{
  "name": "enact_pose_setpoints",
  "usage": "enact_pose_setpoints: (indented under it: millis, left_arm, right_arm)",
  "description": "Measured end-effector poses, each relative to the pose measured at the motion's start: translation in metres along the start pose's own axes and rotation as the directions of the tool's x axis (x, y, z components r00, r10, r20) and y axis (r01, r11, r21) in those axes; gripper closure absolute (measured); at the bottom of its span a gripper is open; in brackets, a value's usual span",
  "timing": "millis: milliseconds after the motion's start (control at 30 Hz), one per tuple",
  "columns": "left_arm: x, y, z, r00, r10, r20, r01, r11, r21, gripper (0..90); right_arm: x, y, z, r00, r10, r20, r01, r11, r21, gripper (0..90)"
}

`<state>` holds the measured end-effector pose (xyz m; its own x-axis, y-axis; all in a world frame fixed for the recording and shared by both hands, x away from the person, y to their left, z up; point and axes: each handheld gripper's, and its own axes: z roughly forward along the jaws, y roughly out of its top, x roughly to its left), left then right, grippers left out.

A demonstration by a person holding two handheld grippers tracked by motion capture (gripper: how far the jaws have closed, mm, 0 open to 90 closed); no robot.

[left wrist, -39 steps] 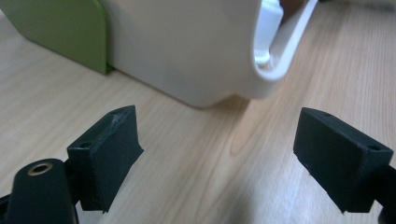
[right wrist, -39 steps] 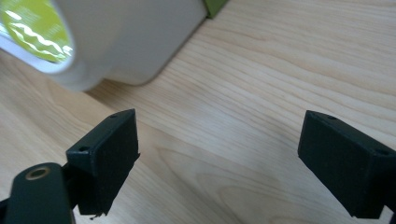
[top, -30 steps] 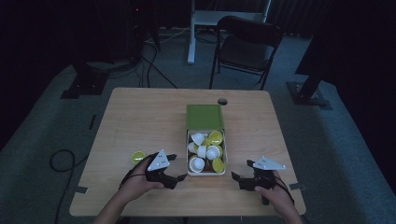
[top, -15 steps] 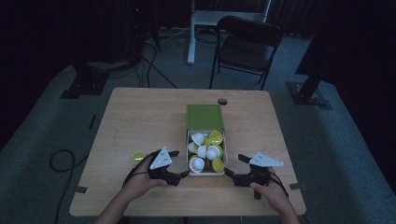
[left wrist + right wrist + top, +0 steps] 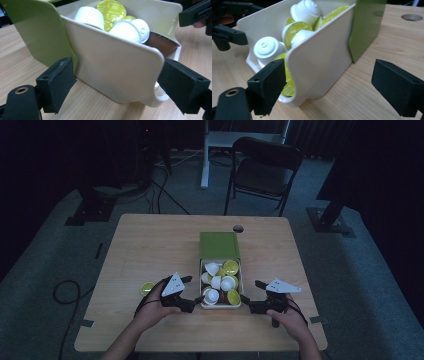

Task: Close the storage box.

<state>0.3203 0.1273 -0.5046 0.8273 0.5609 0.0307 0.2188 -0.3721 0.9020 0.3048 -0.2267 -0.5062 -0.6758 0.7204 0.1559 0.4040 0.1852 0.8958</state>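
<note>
A white tray (image 5: 220, 305) slid from its green sleeve (image 5: 219, 245) holds white and yellow-green capsules (image 5: 223, 282); the left gripper (image 5: 194, 303) and right gripper (image 5: 248, 303) flank it, jaws wide

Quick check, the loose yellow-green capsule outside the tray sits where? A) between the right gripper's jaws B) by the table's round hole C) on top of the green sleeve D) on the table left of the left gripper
D: the high view shows the loose capsule lying on the table just left of the left gripper, apart from the tray.
</note>
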Motion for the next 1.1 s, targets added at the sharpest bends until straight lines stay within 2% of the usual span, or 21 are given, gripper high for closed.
enact_pose_setpoints:
  millis: [500, 633, 1100]
  left_arm:
    - [0.004, 0.002, 0.005, 1.0, -0.003, 0.002, 0.003, 1.0, 0.007, 13.8]
    - [0.006, 0.002, 0.006, 0.9999, -0.016, 0.005, 0.016, 0.9998, 0.009, 13.8]
    - [0.013, 0.006, 0.01, 1.0, -0.006, -0.006, 0.006, 0.9997, 0.024, 13.5]
  right_arm:
    - [-0.006, 0.001, 0.005, 0.9998, 0.016, 0.008, -0.016, 1.0, -0.004, 11.5]
    - [-0.007, 0.002, 0.006, 0.9997, 0.018, 0.016, -0.018, 1.0, -0.006, 11.5]
    - [-0.01, 0.006, 0.011, 0.9995, 0.012, 0.031, -0.012, 1.0, -0.004, 11.5]
